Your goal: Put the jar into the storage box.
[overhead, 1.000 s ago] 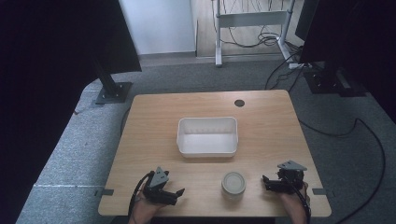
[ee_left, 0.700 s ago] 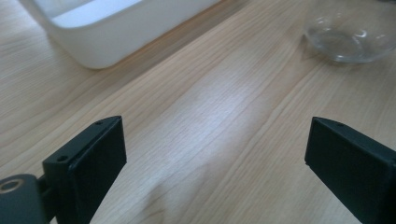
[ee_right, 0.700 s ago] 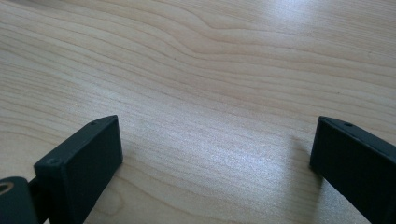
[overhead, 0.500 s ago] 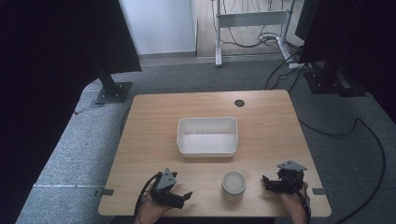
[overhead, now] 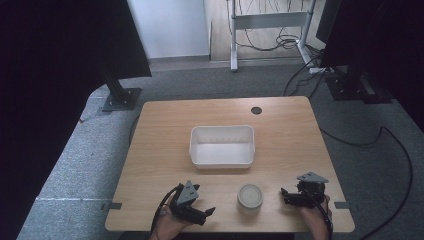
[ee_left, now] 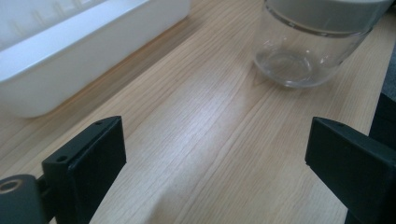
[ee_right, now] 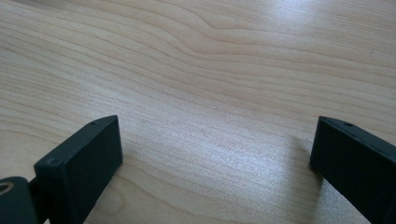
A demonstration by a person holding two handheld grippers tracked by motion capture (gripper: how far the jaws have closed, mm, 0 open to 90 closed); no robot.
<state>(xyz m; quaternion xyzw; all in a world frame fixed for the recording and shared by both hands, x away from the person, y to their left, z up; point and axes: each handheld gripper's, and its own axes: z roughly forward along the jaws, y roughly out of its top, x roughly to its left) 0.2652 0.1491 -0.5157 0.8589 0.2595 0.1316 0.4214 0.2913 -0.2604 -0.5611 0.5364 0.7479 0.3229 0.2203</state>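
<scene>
Wooden and pale, the desk point(overhead: 160, 150) carries a white rectangular tray point(overhead: 222, 145) near its middle and a small glass jar point(overhead: 250, 196) with a pale lid close to the near edge, between the two hands. The jar stands upright, apart from the tray and apart from both grippers.

The left gripper point(overhead: 204, 215) sits at the near edge of the desk, left of the jar, with its jaws spread wide and nothing between them. Compared with a second ago it has shifted to the right along the near edge, toward the jar, and now lies clearly closer to it; half a second ago it was already partway there. In the left gripper view the jar point(ee_left: 308, 42) appears ahead and to the right of the jaws, its clear rounded base resting on the wood, and the tray wall point(ee_left: 84, 56) runs along the upper left.

The right gripper point(overhead: 286, 196) rests at the near right of the desk, just right of the jar, pointing toward it. Its jaws are also wide apart and empty, and the right gripper view shows bare wood grain point(ee_right: 210, 93) between them. It holds the same spot as in both earlier frames. Tray and jar have not moved either.
</scene>
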